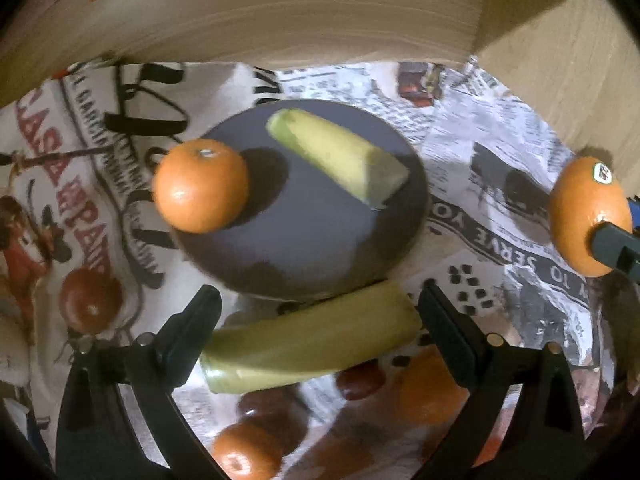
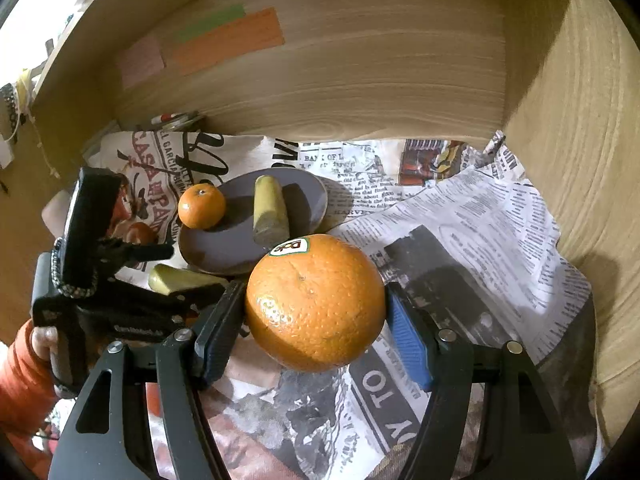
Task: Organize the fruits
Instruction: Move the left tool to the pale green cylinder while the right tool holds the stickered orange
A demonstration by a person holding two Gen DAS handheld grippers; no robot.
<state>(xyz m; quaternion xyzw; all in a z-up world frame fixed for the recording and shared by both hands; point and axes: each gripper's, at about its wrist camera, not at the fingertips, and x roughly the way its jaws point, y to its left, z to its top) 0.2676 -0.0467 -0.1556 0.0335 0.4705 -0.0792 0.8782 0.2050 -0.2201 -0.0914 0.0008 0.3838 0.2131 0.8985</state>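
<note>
Orange with a sticker, the big orange sits clamped in the right gripper beside the grey plate, while the left gripper straddles a banana piece, fingers apart.

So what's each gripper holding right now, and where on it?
The right gripper grips the stickered orange across its two sides. The left gripper holds nothing; its jaws stand open around the yellow-green piece beside the plate.

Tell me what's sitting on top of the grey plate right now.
On the grey plate sit a small orange at its rim and a yellow-green banana piece. Whatever lies beneath them is hidden.
</note>
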